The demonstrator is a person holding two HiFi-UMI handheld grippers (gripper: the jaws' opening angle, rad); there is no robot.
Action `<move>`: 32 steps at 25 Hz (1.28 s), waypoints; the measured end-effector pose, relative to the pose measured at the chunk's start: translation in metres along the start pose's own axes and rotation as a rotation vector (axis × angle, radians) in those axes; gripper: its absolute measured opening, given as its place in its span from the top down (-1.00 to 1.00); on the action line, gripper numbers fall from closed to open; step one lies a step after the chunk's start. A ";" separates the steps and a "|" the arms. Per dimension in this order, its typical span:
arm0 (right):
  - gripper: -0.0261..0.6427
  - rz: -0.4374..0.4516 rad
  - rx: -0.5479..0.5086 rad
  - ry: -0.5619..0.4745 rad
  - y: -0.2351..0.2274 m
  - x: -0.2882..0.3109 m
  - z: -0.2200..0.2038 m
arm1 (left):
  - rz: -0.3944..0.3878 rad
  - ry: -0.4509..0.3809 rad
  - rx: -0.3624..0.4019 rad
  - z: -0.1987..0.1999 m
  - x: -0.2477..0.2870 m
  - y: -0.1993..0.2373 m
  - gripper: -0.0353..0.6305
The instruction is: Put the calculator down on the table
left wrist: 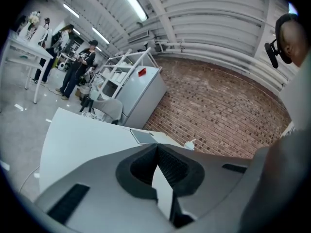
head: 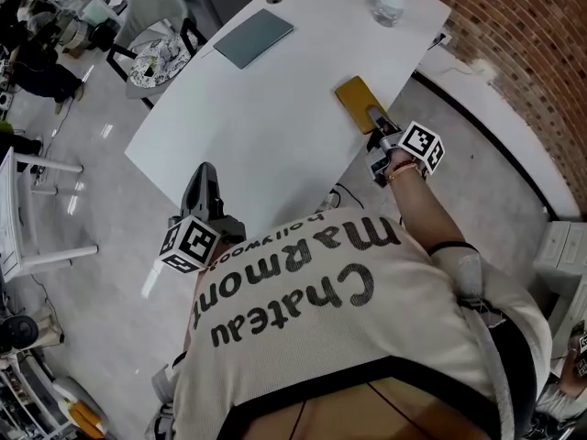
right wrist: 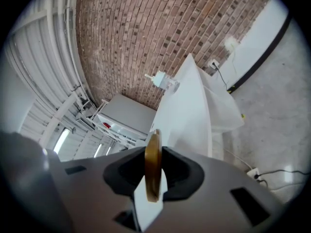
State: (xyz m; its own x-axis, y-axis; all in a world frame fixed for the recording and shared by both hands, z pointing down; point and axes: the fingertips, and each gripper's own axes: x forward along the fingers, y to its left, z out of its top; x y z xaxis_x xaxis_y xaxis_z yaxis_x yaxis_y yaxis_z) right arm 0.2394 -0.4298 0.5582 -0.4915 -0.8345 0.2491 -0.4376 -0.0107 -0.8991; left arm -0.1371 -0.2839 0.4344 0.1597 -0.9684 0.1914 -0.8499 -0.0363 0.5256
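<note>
Yellow plastic sits clamped between the jaws of the right gripper (head: 378, 128): in the right gripper view the calculator (right wrist: 152, 164) shows edge-on, a thin gold slab with a dark pad pressed on each side, so the jaws stand narrow and closed on it. From the head view the calculator (head: 356, 97) reaches out from that gripper with its broad face up, over the near right edge of the white table (head: 275, 126). Whether its far end touches the tabletop cannot be told from these views.

The left gripper (head: 204, 186) hangs by the table's near left corner, well apart from the calculator; its jaws meet at the tips with nothing between them.

Further out on the table lie a grey tablet-like slab (head: 254, 37) and a clear bottle (head: 389, 3), both far from the calculator.

The step in hand looks like the set-down itself: the calculator is carried over the table and not yet released. The next move likely calls for lowering it until its flat back rests fully on the surface, away from the edge so it cannot tip off, then parting the jaws and drawing the gripper back along its own line.
</note>
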 end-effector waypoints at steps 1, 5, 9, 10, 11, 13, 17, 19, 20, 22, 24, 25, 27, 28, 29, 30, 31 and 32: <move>0.66 -0.009 -0.013 0.006 -0.003 0.003 0.001 | 0.010 -0.002 0.000 0.000 -0.001 0.002 0.89; 0.66 -0.039 -0.050 0.015 -0.010 0.018 0.005 | 0.055 -0.009 -0.004 0.000 -0.008 0.012 0.89; 0.66 -0.052 -0.081 0.023 -0.010 0.033 0.003 | 0.088 -0.016 -0.015 0.000 -0.010 0.023 0.89; 0.66 -0.053 -0.092 0.025 -0.009 0.037 0.002 | 0.091 -0.019 -0.022 0.001 -0.009 0.024 0.89; 0.66 -0.055 -0.108 0.029 -0.008 0.041 0.002 | 0.091 -0.021 -0.027 0.002 -0.007 0.024 0.89; 0.66 -0.063 -0.162 0.044 -0.004 0.048 0.002 | 0.088 -0.018 -0.022 0.005 -0.002 0.020 0.89; 0.65 -0.053 -0.285 0.118 0.007 0.064 -0.007 | 0.086 -0.011 0.003 0.008 0.005 0.017 0.89; 0.65 -0.031 -0.307 0.164 0.013 0.069 -0.016 | 0.084 -0.009 0.001 0.007 0.008 0.017 0.89; 0.65 -0.021 -0.312 0.186 0.015 0.071 -0.021 | 0.082 -0.006 0.002 0.006 0.010 0.016 0.89; 0.65 -0.008 -0.332 0.231 0.017 0.073 -0.030 | 0.079 -0.005 0.006 0.006 0.013 0.014 0.89; 0.65 -0.009 -0.380 0.273 0.018 0.075 -0.036 | 0.078 -0.005 0.014 0.007 0.015 0.013 0.89; 0.65 -0.014 -0.409 0.290 0.017 0.076 -0.038 | 0.078 -0.005 0.017 0.007 0.017 0.013 0.89; 0.63 -0.038 -0.460 0.307 0.015 0.077 -0.039 | 0.081 -0.003 0.020 0.008 0.018 0.013 0.89; 0.62 -0.058 -0.483 0.311 0.013 0.077 -0.038 | 0.082 -0.001 0.020 0.008 0.018 0.013 0.89; 0.59 -0.080 -0.509 0.313 0.011 0.077 -0.037 | 0.084 0.001 0.020 0.007 0.018 0.013 0.89; 0.57 -0.102 -0.537 0.314 0.008 0.076 -0.037 | 0.085 0.004 0.020 0.005 0.018 0.012 0.89; 0.54 -0.122 -0.566 0.317 0.005 0.075 -0.036 | 0.086 0.006 0.021 0.004 0.017 0.011 0.89; 0.51 -0.138 -0.592 0.321 0.003 0.075 -0.035 | 0.086 0.008 0.022 0.003 0.017 0.010 0.89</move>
State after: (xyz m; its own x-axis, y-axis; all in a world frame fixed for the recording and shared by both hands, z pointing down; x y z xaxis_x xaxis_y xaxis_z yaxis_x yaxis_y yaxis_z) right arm 0.1747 -0.4726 0.5869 -0.5600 -0.6420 0.5237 -0.8053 0.2732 -0.5262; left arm -0.1445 -0.3012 0.4403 0.0892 -0.9663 0.2416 -0.8716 0.0417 0.4885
